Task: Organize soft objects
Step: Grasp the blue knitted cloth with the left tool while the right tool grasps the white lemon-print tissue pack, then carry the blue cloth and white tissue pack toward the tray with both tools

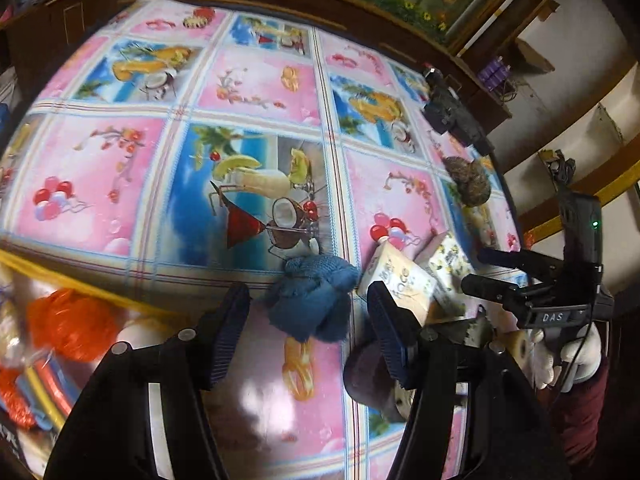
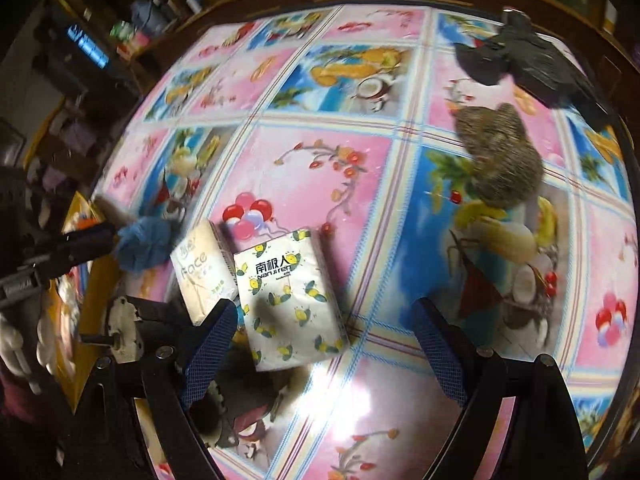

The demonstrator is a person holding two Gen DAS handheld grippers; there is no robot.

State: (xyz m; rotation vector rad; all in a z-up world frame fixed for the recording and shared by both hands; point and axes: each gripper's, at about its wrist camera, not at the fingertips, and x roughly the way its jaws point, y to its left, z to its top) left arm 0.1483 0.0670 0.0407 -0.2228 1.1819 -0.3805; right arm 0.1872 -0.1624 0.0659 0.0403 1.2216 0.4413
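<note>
A crumpled blue cloth (image 1: 314,296) lies on the patterned table between the tips of my open left gripper (image 1: 308,304); it also shows in the right wrist view (image 2: 146,246). Two tissue packs lie side by side: a beige one (image 2: 202,270) and a white lemon-print one (image 2: 286,300). My right gripper (image 2: 324,320) is open and hovers just above the lemon pack. A brown furry cloth (image 2: 502,156) and a black cloth (image 2: 532,60) lie farther back. The right gripper also shows in the left wrist view (image 1: 480,272).
The round table carries a glossy pink and blue fruit-print cover (image 1: 248,92). An orange bag (image 1: 72,324) and bright items sit at the near left edge. A maroon cloth (image 1: 368,376) lies under the left gripper's right finger. Shelves stand behind.
</note>
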